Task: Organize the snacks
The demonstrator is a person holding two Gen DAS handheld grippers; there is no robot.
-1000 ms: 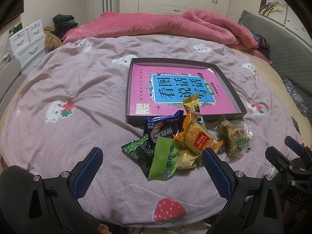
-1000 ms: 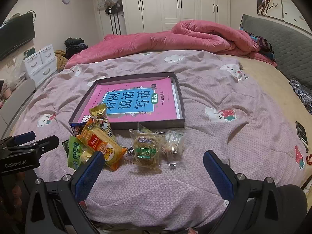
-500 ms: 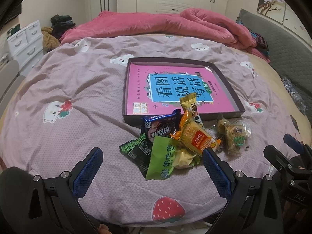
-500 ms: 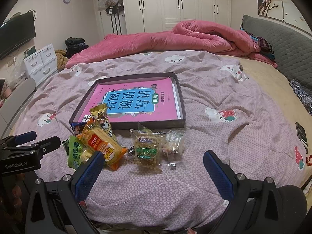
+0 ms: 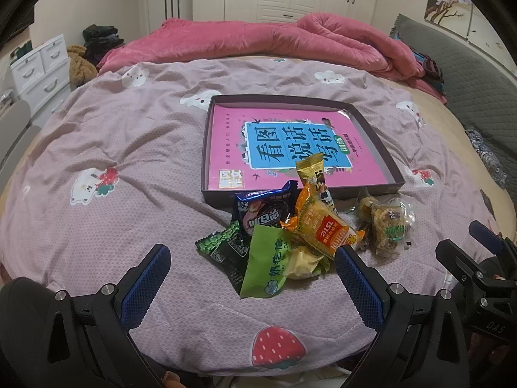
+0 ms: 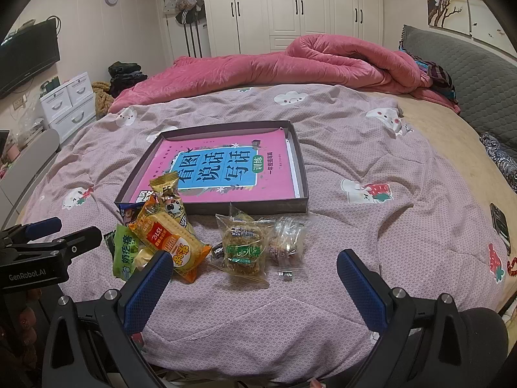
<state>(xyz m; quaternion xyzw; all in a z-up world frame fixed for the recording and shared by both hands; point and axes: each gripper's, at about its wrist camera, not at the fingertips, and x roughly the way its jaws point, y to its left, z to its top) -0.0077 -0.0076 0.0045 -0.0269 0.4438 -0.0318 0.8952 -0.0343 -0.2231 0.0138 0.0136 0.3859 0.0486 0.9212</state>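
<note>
A mauve quilted bed [image 5: 106,148] carries one shallow dark cardboard tray [image 5: 376,135] holding a pink book [image 5: 226,148]. Just before its near wall lies a heap of about eight crinkly snack packets [image 5: 290,226]: light, soft, slippery, some crushable, best pinched by a sealed end. Left gripper [image 5: 252,268] and right gripper [image 6: 255,271] hover with fingers spread apart, empty.

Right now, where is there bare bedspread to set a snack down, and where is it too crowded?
Free: the bedspread left of the shallow box, and the stretch right of it toward the strawberry bear print. Crowded: the snack pile against the box's near wall, with the clear-wrapped snacks beside it. Both grippers, left and right, are open and empty.
</note>
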